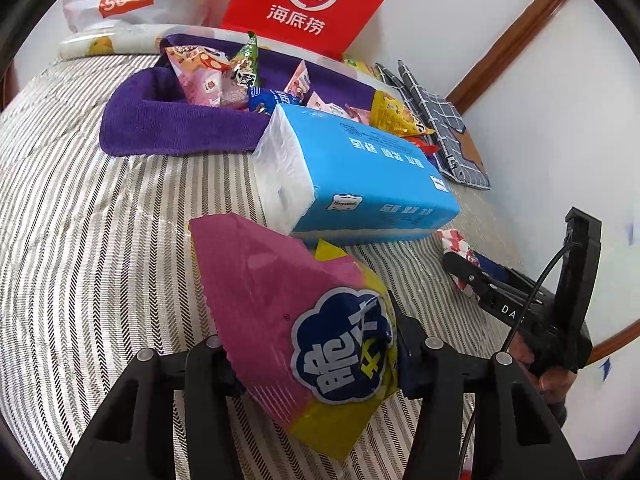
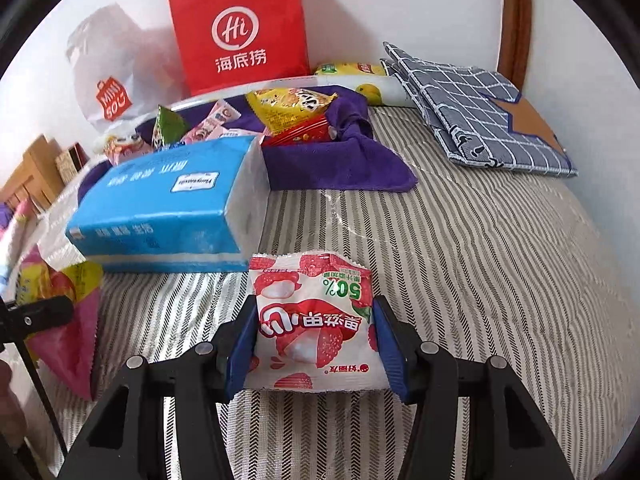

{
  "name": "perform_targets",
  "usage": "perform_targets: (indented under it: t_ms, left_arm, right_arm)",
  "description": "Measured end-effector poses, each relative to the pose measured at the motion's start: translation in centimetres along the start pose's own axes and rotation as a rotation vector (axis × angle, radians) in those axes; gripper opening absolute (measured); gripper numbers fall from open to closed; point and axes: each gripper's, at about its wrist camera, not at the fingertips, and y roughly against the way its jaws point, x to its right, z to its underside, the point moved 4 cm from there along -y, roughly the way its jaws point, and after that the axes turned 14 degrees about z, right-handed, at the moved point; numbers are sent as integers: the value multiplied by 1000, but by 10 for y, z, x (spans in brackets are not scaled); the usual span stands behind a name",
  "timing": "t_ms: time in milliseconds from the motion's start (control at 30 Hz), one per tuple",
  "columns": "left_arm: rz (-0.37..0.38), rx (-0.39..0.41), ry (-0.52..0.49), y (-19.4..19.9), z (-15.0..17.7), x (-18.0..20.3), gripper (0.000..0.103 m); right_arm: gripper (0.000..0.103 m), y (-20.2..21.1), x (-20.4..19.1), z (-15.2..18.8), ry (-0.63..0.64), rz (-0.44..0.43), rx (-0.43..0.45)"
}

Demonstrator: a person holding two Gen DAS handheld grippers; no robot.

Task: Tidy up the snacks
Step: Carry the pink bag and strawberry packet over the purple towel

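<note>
While left view hides fingers (image 1: 408, 360), right view shows blue fingers (image 2: 386, 344) clamping lychee packet (image 2: 316, 328).

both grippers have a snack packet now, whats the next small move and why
Probably lift the right gripper with its white-and-red lychee packet over the blue tissue pack toward the purple cloth tray, where other snacks already lie; the tissue pack blocks a straight slide.
</note>
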Motion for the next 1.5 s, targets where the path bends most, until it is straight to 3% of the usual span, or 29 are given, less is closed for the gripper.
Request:
perform_targets:
  t_ms: [400, 633, 1033, 1500]
  left_arm:
    - [63, -3, -2, 17, 6, 8, 50]
    - [59, 18, -7, 31, 6, 8, 50]
    - [65, 34, -34, 39, 8, 20, 51]
    - [50, 59, -41, 50, 2, 21, 51]
  right_arm:
    - [53, 9, 1, -1, -15, 17, 48]
    - [53, 21, 3, -1, -30, 26, 64]
    - [53, 60, -10, -15, 10, 29, 165]
    - [53, 72, -10, -27, 1, 41, 201]
